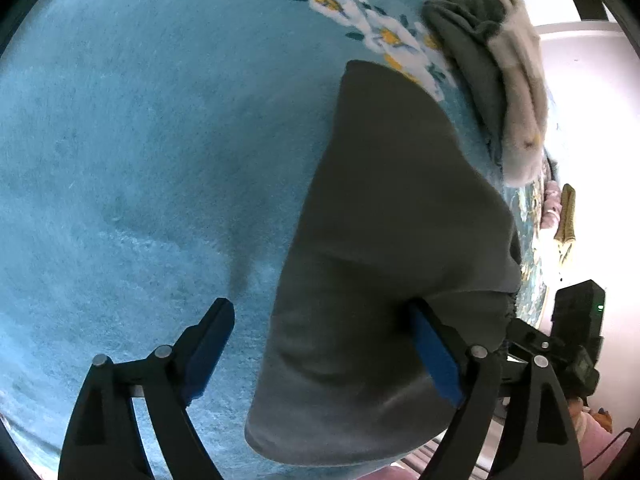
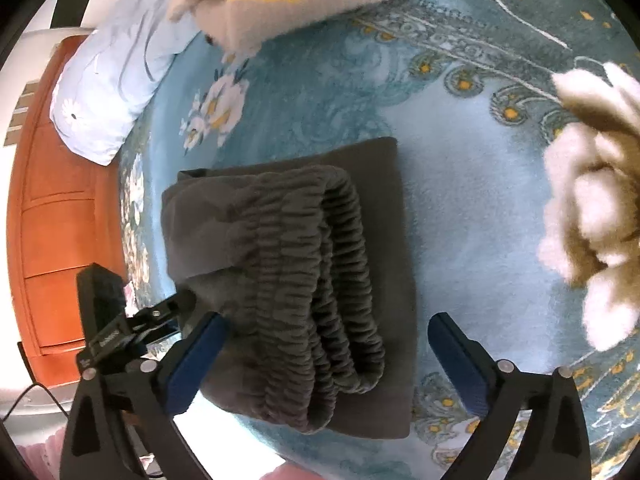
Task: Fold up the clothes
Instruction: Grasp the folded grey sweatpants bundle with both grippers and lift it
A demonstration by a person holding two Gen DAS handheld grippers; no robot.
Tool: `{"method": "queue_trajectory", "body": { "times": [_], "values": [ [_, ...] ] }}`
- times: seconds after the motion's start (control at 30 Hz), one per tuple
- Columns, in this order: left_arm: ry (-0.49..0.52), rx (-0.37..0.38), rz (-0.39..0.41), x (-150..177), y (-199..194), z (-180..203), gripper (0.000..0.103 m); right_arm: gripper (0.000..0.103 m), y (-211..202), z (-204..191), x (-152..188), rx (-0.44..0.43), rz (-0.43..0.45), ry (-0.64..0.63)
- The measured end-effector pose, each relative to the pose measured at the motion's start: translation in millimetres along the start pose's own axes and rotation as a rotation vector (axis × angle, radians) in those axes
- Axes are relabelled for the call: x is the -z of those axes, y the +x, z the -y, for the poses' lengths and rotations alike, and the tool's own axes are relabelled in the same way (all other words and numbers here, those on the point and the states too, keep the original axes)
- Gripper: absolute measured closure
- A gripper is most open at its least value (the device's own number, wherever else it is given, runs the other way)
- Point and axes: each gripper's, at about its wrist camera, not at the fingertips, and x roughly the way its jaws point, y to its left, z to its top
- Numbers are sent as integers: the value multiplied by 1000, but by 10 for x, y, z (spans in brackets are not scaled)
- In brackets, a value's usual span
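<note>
Blanket: bare blue from 9 to 12 o'clock.
Trousers: folded, elastic edge toward me.
My left claw: spread wide, empty.
My right claw: spread wide, empty.

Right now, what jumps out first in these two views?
The dark grey folded trousers dominate both views, lying on the blue floral blanket, ruched waistband on top. Both grippers, left gripper and right gripper, hang over them with jaws open. A fluffy cream garment sits far right.
</note>
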Motion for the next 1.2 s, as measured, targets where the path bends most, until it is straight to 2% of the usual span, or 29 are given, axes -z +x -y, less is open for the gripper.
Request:
{"method": "queue_trajectory", "body": {
  "times": [0.17, 0.3, 0.37, 0.43, 0.47, 0.5, 0.6, 0.63, 0.7, 0.77, 0.93, 1.2],
  "values": [
    [67, -6, -12, -45, 48, 80, 14, 0, 54, 77, -61, -17, -2, 20],
    [39, 30, -46, -28, 109, 36, 15, 1, 95, 81, -86, -22, -24, 36],
    [27, 22, -46, 2, 94, 36, 15, 4, 95, 77, -81, -32, -24, 46],
    [21, 11, -42, 33, 77, 52, 16, 12, 87, 68, -67, -44, -19, 47],
    [21, 10, -40, 48, 68, 63, 20, 13, 84, 64, -61, -51, -17, 49],
    [21, 14, -38, 62, 58, 78, 27, 16, 80, 61, -57, -59, -16, 52],
    [23, 28, -33, 107, 29, 122, 40, 28, 59, 46, -47, -77, -16, 51],
    [24, 30, -30, 126, 15, 138, 42, 34, 47, 39, -42, -84, -18, 47],
    [33, 22, -13, 183, -40, 180, 51, 39, 10, 24, -28, -96, -20, 37],
    [34, 17, 6, 244, -110, 239, 56, 43, -48, 18, -4, -108, -21, 25],
    [37, 4, 53, 386, -286, 396, 60, 47, -239, -50, 24, -133, -14, 0],
    [20, -8, 152, 496, -692, 1020, 61, 48, -921, -227, 34, -171, 20, -89]
  ]
}}
